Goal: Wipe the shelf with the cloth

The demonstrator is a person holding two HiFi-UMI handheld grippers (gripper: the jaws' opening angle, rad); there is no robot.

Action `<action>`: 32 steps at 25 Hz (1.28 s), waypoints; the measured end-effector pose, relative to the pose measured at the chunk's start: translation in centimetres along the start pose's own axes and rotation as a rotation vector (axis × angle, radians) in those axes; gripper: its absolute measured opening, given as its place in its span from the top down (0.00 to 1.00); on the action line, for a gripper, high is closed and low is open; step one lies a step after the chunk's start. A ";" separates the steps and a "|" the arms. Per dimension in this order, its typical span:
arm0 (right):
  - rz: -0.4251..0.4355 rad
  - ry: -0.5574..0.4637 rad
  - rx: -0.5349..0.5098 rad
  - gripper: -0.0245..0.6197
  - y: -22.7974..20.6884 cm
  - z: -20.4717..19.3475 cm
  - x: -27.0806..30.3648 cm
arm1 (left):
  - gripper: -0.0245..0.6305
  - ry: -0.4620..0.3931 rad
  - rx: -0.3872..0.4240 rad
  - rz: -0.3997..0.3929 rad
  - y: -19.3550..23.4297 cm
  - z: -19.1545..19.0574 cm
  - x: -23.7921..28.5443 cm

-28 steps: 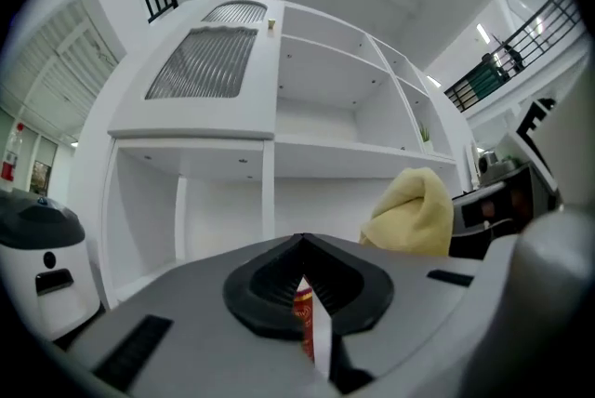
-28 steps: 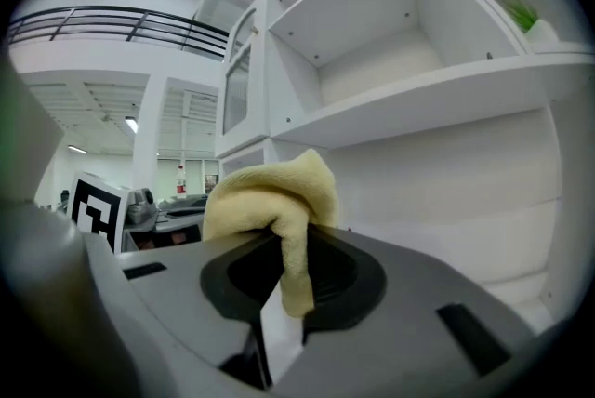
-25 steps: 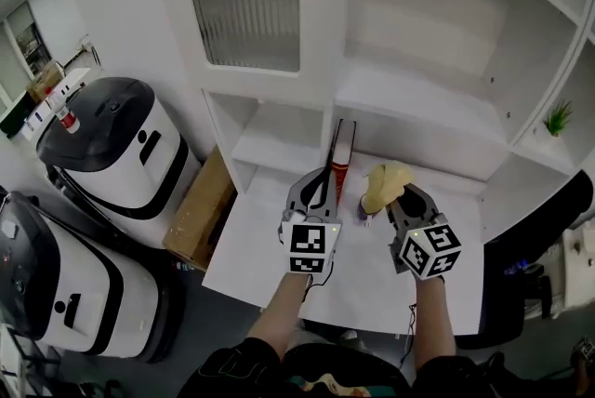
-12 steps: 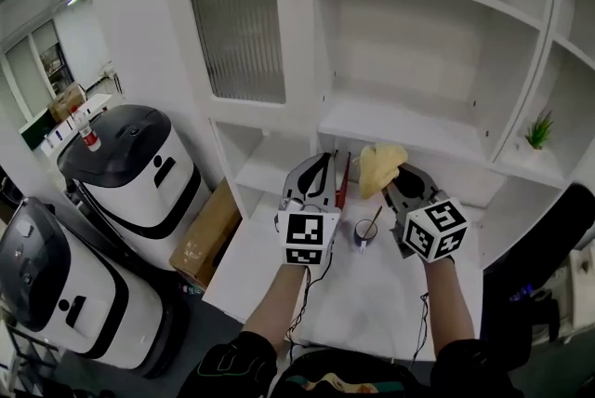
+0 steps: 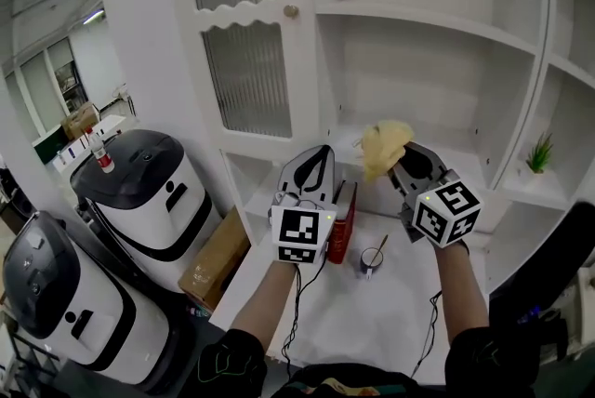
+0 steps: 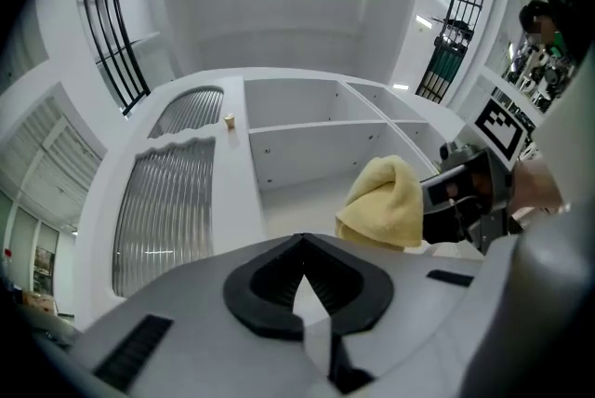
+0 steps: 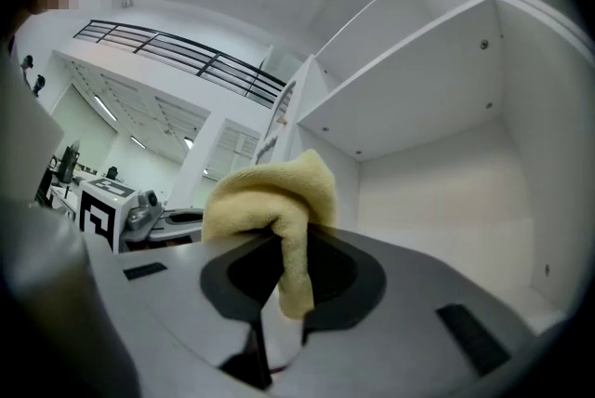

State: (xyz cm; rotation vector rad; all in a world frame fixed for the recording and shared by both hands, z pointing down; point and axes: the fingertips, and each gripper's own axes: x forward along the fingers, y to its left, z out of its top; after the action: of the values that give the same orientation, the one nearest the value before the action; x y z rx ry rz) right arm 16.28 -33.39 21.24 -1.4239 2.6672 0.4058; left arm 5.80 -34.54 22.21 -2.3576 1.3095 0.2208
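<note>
A yellow cloth is bunched at the tip of my right gripper, which is shut on it. The cloth hangs in front of the open white shelf at mid height, apart from the shelf board. Level with it and to its left, my left gripper is shut with nothing between its jaws. It stands in front of the cabinet post below the ribbed glass door.
A red book stands upright on the white counter below, beside a small cup with a stick. A small green plant sits in the right shelf bay. Two white-and-black robot bodies and a cardboard box stand at the left.
Both grippers have risen from above the counter to the height of the middle shelf, the right one carrying the cloth. The head view has tilted upward.
</note>
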 end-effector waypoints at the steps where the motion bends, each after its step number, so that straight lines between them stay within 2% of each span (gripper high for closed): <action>1: -0.002 -0.008 -0.014 0.88 -0.4 0.7 0.6 | 0.96 -0.003 0.008 -0.007 0.2 0.3 0.3; 7: -0.014 -0.032 -0.118 0.88 -2.2 4.5 4.3 | 0.96 -0.044 0.038 -0.023 2.2 2.6 1.6; 12: -0.039 -0.032 -0.232 0.88 -3.1 6.9 8.0 | 0.96 -0.068 0.018 -0.036 3.0 3.6 2.1; 15: -0.051 -0.039 -0.275 0.88 -3.5 7.9 10.1 | 0.96 -0.078 0.063 -0.042 3.1 4.4 2.4; 21: -0.124 -0.039 -0.534 0.88 -3.4 9.4 13.5 | 0.96 -0.103 0.117 -0.037 4.2 5.9 2.8; 26: -0.181 -0.048 -0.539 0.88 -4.8 11.0 16.0 | 0.96 -0.129 0.111 -0.034 4.8 6.8 2.9; 32: -0.278 -0.014 -0.597 0.88 -7.1 12.4 18.2 | 0.96 -0.166 0.053 -0.041 5.1 7.9 3.1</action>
State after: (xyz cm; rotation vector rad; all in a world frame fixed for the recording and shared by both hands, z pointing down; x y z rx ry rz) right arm 11.39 -48.30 4.26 -1.8840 2.3791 1.2451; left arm 3.70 -35.75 12.60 -2.2661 1.1735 0.3563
